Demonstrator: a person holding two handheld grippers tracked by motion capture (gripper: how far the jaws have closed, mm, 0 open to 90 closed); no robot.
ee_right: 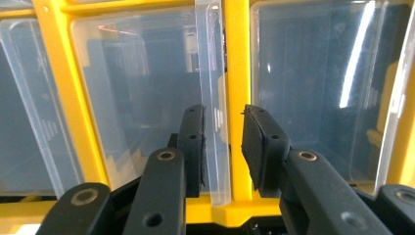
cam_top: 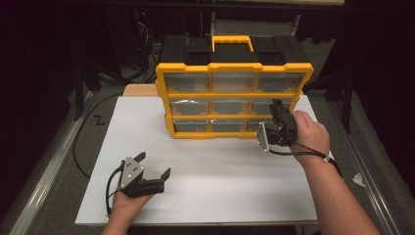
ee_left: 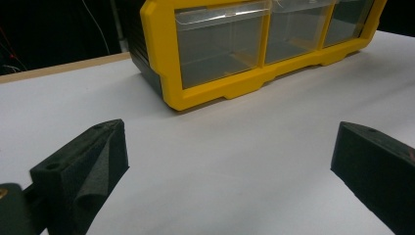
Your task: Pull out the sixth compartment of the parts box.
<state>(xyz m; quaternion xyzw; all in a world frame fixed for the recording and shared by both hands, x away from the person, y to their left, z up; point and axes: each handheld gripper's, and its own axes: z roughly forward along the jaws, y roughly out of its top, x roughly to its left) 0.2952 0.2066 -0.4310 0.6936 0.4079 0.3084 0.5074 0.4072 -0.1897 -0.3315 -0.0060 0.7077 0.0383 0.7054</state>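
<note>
A yellow organiser with clear drawers in three rows stands upright at the back of the white table. My right gripper is up against its right column at the middle row. In the right gripper view, my right gripper has its jaws a narrow gap apart, either side of a clear drawer lip beside a yellow divider; the lip touches the left pad only. My left gripper is low at the front left, wide open and holding nothing; in its own view, my left gripper faces the organiser's bottom row.
A yellow carry handle tops the organiser. A black cable loops on the floor left of the table. A wooden edge shows behind the white top. Bare white surface lies between the left gripper and the organiser.
</note>
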